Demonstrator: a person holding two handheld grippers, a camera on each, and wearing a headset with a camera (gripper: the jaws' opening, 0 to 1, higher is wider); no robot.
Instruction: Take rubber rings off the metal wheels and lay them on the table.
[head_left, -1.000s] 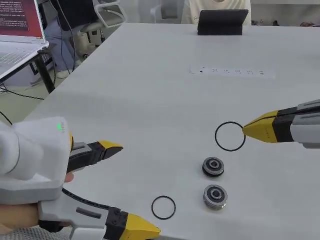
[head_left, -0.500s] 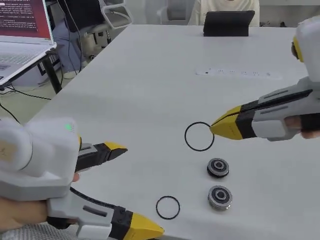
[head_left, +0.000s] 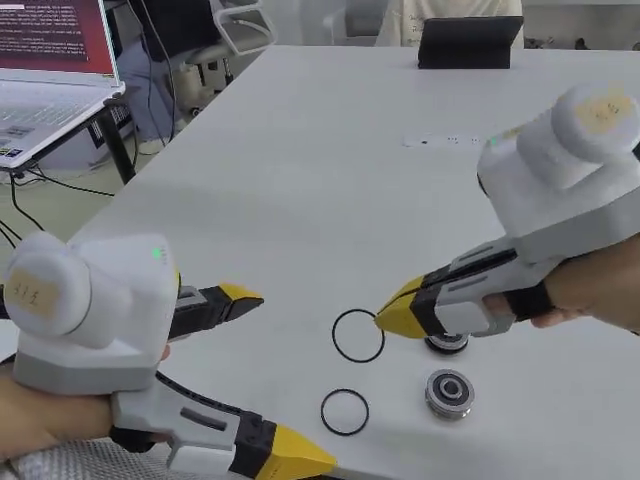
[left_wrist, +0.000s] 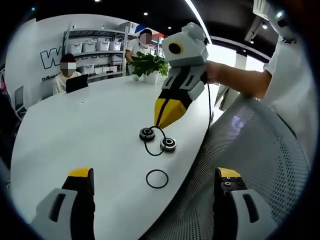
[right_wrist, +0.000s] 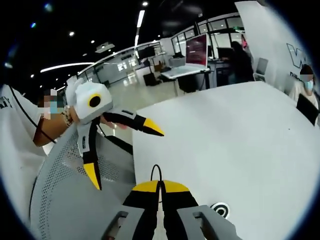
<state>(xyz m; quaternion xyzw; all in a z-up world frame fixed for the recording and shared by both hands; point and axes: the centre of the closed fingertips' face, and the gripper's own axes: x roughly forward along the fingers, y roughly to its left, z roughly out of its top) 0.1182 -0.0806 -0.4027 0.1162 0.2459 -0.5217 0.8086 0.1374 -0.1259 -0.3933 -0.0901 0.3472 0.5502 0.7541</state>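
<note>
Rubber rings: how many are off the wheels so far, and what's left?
Done: one rubber ring lies flat on the table. In hand: a second ring is pinched by the right gripper, jaws shut on it. The left gripper is open and empty. Left: lay that ring down; whether the two metal wheels carry more rings is too small to tell.

Your right gripper (head_left: 382, 319) covers most of the upper wheel (head_left: 447, 346). In the right gripper view, its closed jaws hide all but a short arc of the rubber ring (right_wrist: 156, 166). The picture's edge cuts off the laptop (head_left: 45, 60), and its screen text is too small to read.
</note>
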